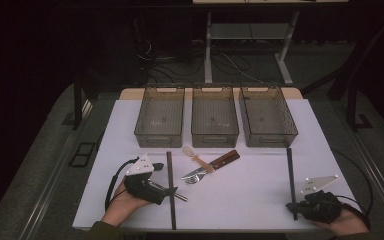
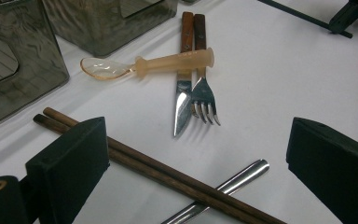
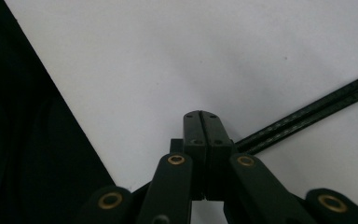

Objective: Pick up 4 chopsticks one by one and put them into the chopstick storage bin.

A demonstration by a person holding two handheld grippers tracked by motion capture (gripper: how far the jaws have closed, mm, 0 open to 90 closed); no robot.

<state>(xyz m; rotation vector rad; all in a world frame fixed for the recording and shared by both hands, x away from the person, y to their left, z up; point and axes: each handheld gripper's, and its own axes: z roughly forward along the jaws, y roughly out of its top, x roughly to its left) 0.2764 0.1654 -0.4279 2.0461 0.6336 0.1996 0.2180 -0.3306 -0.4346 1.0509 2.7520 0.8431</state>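
Observation:
My left gripper (image 1: 171,192) (image 2: 196,154) stands open at the front left, one jaw on each side of a pair of brown wooden chopsticks (image 1: 170,175) (image 2: 158,168) and a silver metal rod (image 1: 181,196) (image 2: 235,181) that crosses under them. Beyond lie a translucent plastic spoon (image 1: 192,154) (image 2: 168,63), a wooden-handled knife (image 2: 182,98) and a fork (image 2: 204,93), side by side. My right gripper (image 1: 292,206) (image 3: 201,116) is shut at the front right, its tips at the near end of a black pair of chopsticks (image 1: 290,170) (image 3: 307,112). I cannot tell whether it pinches them.
Three see-through grey bins (image 1: 157,136) (image 1: 214,137) (image 1: 270,137) stand in a row at the back of the white table (image 1: 250,200). The table's front edge runs just below both hands. A dark floor with a desk frame (image 1: 208,55) lies beyond.

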